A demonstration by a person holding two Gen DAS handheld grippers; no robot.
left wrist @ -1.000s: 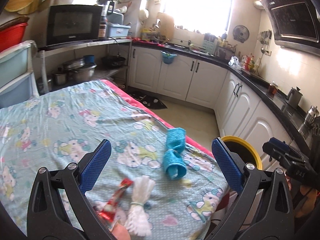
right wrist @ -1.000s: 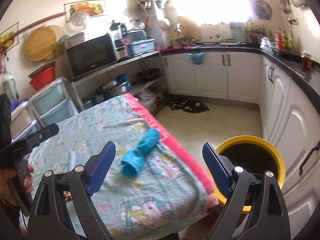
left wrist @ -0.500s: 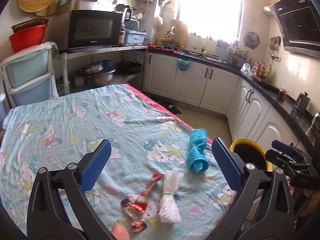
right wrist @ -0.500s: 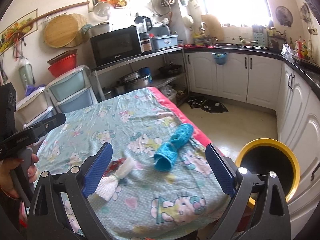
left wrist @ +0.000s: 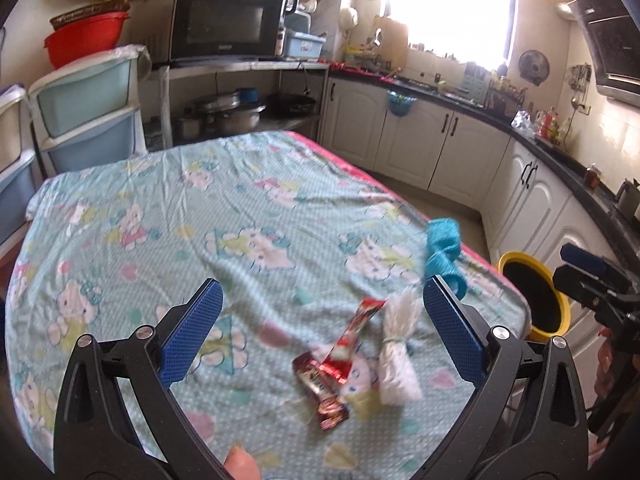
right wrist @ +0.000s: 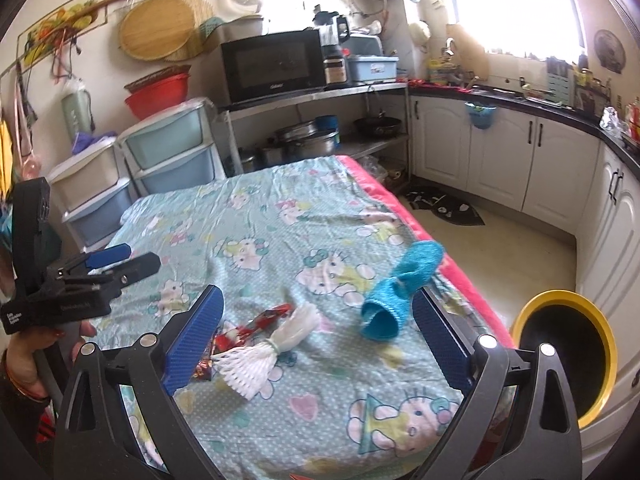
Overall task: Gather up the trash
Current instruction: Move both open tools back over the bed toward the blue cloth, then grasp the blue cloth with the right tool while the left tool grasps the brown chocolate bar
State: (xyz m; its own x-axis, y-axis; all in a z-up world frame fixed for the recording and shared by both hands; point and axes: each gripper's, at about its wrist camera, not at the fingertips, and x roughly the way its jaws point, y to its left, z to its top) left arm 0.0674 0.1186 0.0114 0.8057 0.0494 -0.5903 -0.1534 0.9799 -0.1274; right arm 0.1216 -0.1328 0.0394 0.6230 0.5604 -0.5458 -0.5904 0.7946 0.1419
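On the table's cartoon-print cloth [left wrist: 168, 208] lie a red snack wrapper [left wrist: 340, 354], a white foam net sleeve [left wrist: 398, 346] and a blue knitted sleeve [left wrist: 442, 254]. They also show in the right wrist view: the wrapper [right wrist: 256, 326], the white sleeve [right wrist: 272, 346], the blue sleeve [right wrist: 400, 288]. A yellow-rimmed black bin [right wrist: 564, 354] stands on the floor right of the table, also in the left wrist view [left wrist: 534, 296]. My left gripper [left wrist: 320, 334] is open, held above the wrapper. My right gripper [right wrist: 316, 338] is open and empty above the table's near end.
A microwave [right wrist: 274, 64] sits on a steel shelf with pots below. Plastic drawer units [right wrist: 168, 156] stand left of the table. White cabinets [right wrist: 508, 160] and a dark counter run along the back and right. Bare floor [right wrist: 516, 248] lies between table and cabinets.
Both grippers have pulled back and turned left, so more of the table and the wrapper come into view. Both stay open. The items have not moved.
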